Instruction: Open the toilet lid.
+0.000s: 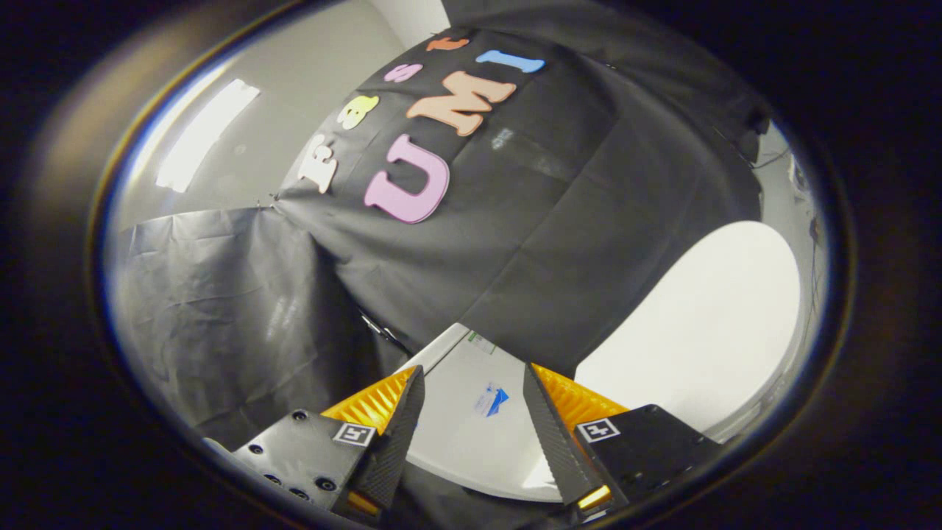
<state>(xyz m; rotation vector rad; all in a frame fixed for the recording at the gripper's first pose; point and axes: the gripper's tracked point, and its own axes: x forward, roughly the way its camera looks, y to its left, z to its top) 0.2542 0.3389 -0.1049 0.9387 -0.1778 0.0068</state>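
while jaws (471, 383) gape wide, gripping nothing, toilet lid (699, 324) stands raised beyond them, white tank (471, 427) between.

Claw (471, 383) fingers stand apart, nothing pressed between them; the gap is unobstructed. Through that gap and just ahead lies a white toilet tank top (471, 434) (flat surface, bearing a small blue sticker), which blocks travel straight ahead at low level. To the right, beyond the right finger, the raised white toilet lid (706, 324) stands as a broad obstacle. Black booth cloth (515, 243) closes off the far side behind both. Left of the left finger, space is free up to the hanging cloth.
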